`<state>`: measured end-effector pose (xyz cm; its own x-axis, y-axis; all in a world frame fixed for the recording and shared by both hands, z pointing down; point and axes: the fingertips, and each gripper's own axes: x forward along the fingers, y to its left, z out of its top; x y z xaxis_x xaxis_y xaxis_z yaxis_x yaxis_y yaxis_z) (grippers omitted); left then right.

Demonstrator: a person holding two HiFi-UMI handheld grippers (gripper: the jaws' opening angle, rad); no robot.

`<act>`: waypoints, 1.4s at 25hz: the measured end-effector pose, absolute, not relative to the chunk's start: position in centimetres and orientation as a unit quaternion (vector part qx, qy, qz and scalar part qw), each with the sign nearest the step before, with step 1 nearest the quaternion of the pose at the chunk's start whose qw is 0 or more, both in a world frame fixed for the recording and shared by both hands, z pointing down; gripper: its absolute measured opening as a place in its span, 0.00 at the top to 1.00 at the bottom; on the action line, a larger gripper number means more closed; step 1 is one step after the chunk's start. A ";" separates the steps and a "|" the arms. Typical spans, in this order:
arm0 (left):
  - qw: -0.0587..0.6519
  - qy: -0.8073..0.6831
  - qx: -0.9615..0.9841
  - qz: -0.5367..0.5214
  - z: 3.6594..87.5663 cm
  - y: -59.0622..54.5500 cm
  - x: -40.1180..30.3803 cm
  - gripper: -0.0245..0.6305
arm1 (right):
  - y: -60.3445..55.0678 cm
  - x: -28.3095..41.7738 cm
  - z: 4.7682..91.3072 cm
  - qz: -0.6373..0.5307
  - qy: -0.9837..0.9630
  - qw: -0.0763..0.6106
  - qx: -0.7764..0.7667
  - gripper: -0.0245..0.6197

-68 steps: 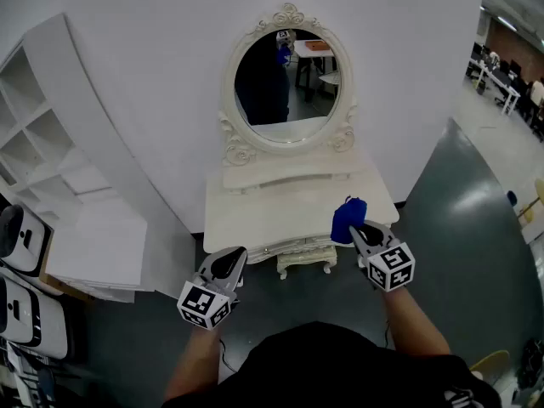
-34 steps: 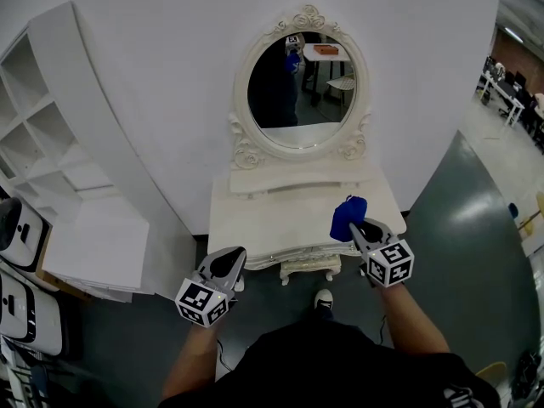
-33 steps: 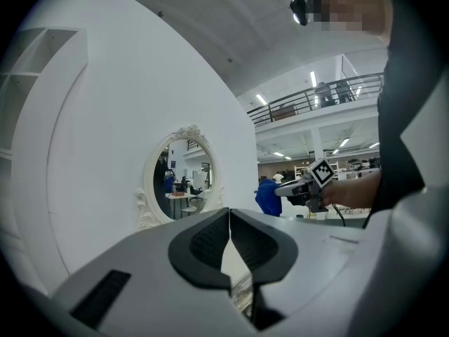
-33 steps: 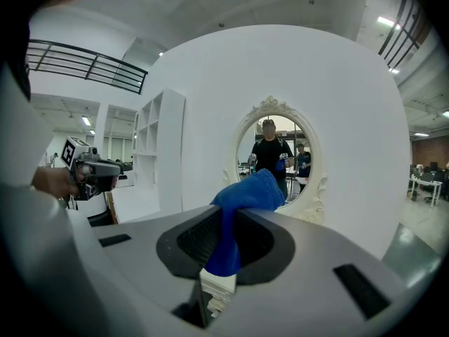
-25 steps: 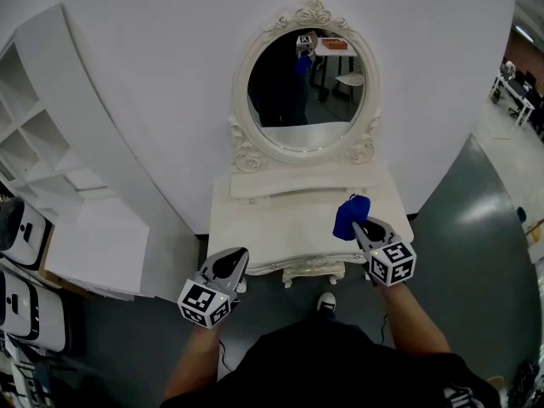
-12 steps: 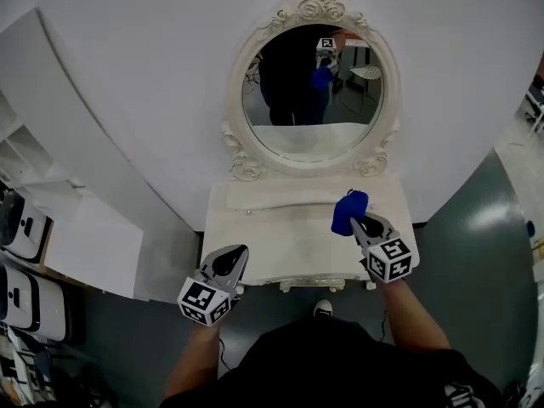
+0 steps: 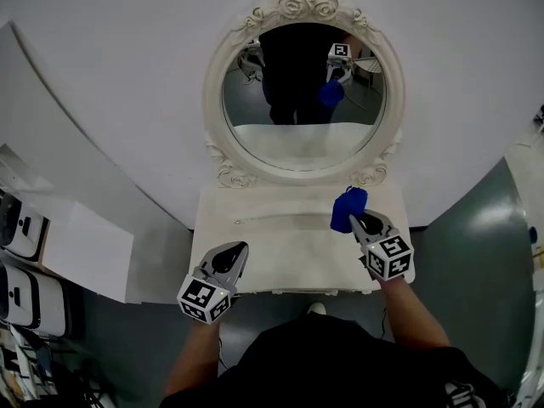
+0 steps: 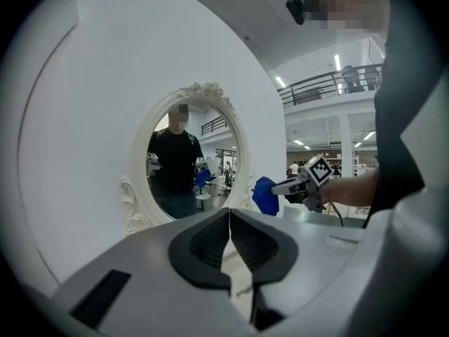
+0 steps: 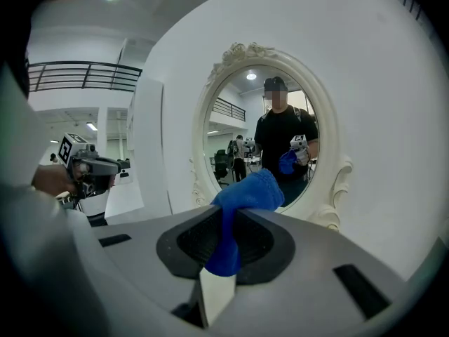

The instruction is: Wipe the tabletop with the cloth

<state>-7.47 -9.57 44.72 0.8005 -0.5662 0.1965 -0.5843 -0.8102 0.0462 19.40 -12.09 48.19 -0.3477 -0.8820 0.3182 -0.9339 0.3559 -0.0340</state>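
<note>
The right gripper [image 7: 355, 221] has its jaws clamped on a bunched blue terry cloth [image 7: 347, 207]. The right gripper view shows the fabric pinched between the dark pads [image 9: 189, 248], a detail the head view hides. From above, the cloth sits over the white dressing-table top [image 7: 272, 249], toward its 3 o'clock side. The left gripper [image 7: 231, 255] hangs at the top's 7 o'clock corner. Only its own view shows its jaws pressed together with nothing between them. The oval white-framed mirror [image 7: 302, 92] stands at 12 o'clock.
</note>
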 end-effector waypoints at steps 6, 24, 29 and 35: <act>0.055 -0.300 0.947 0.101 45.5 -11.9 -3.8 0.94 | -14.4 22.2 49.3 0.115 -0.818 0.126 0.550 0.90; 0.046 -0.306 0.944 0.111 45.2 -13.3 2.3 0.94 | -16.8 26.5 50.2 0.113 -0.831 0.126 0.530 0.90; 0.043 -0.308 0.944 0.108 44.6 -12.5 2.0 0.94 | -16.2 26.5 49.1 0.101 -0.830 0.127 0.533 0.90; 0.036 -0.300 0.948 0.098 43.8 -11.8 1.7 0.94 | -15.3 26.3 47.7 0.092 -0.820 0.128 0.551 0.90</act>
<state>1.72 -11.80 43.78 0.8003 -0.5621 0.2085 -0.5765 -0.8171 0.0100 26.33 -15.29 47.66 -0.3608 -0.8792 0.3113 -0.9262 0.3769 -0.0090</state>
